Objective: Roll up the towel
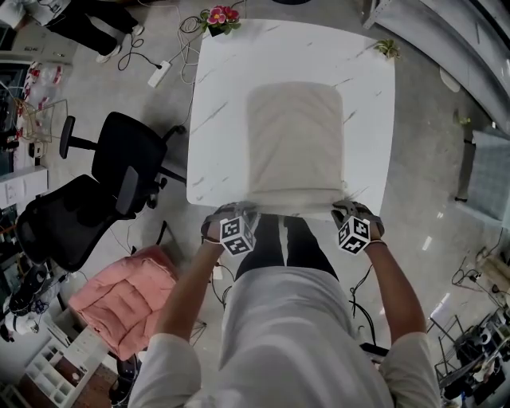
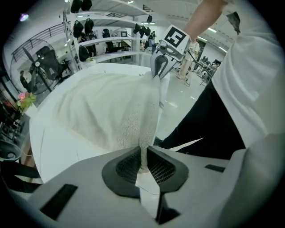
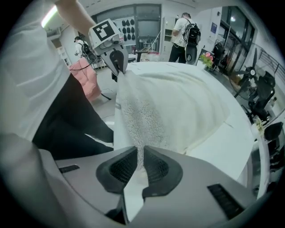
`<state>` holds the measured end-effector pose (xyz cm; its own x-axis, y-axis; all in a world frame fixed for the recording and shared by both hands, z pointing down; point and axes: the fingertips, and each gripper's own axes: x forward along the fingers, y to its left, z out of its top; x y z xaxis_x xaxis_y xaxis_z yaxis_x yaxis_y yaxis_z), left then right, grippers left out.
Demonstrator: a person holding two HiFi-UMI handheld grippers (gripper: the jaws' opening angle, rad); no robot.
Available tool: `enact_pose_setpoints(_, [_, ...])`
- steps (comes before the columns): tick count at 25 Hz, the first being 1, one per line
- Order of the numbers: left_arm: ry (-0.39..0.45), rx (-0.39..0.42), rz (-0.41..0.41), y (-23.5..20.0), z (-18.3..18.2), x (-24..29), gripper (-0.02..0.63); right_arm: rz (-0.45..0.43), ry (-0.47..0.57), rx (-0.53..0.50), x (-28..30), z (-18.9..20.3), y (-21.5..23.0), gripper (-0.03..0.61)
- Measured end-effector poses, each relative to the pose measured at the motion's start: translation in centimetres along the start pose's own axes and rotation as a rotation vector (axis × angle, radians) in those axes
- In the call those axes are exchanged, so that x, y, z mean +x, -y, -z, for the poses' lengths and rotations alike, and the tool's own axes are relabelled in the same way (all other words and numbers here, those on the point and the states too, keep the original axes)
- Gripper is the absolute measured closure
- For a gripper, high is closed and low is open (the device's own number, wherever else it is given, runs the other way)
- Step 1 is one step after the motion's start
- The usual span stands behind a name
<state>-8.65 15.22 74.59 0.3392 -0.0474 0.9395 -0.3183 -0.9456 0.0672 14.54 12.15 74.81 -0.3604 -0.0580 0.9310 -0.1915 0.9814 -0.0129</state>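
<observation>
Two grips: left tongs and right tongs clamp towel near corners; rest lies on surface.

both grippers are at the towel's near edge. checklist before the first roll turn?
1. Left gripper shut on a near corner of the towel: ok.
2. Right gripper shut on the other near corner: ok.
3. Near edge level between the grippers: ok, roughly straight in the head view.
4. Towel flat on the table, no bunching: ok.
5. Roll path free: ok. The flowers and small plant sit at the far corners, apart from the towel.
6. All towel layers caught in each grip: cannot tell.
</observation>
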Motion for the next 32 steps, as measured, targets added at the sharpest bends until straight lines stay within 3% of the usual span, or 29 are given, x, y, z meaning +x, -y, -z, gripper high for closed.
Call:
enact_pose_setpoints(6, [-0.02,0.0,0.18,3.0,0.8,-1.4,0.555,-0.221,-0.021,0.05,-1.6,0.0,-3.4,0.525])
enact_pose_setpoints(12, [-0.033,-0.01,0.221,0.8,0.1,-2.4,0.552,-0.245,-0.019,0.038,-2.6,-1.5,-0.7,0.522])
enact_pose_setpoints(16, [-0.04,-0.021,0.195,-2.6,-0.9,-2.4,0.549,-0.246,-0.031,0.074,-2.2,-2.0,2.1,0.515])
enact_pose_setpoints(19, [-0.043,-0.049,0.14,-5.4,-1.5,-2.0,0.541,-0.198,-0.033,0.095,-1.6,-2.4,4.5,0.509])
enact_pose_setpoints(23, [-0.055,-0.072,-0.018,-9.4,-1.5,-0.9,0.498,-0.028,-0.041,0.108,-0.3,-2.8,8.7,0.455])
enact_pose_setpoints(26, [-0.061,-0.123,-0.115,-11.5,-1.3,-0.3,0.388,0.06,-0.058,0.136,0.5,-2.4,10.5,0.356])
enact_pose_setpoints(32, [-0.083,-0.186,-0.152,-12.6,-0.5,0.7,0.303,0.128,-0.061,0.12,1.3,-2.2,10.8,0.347])
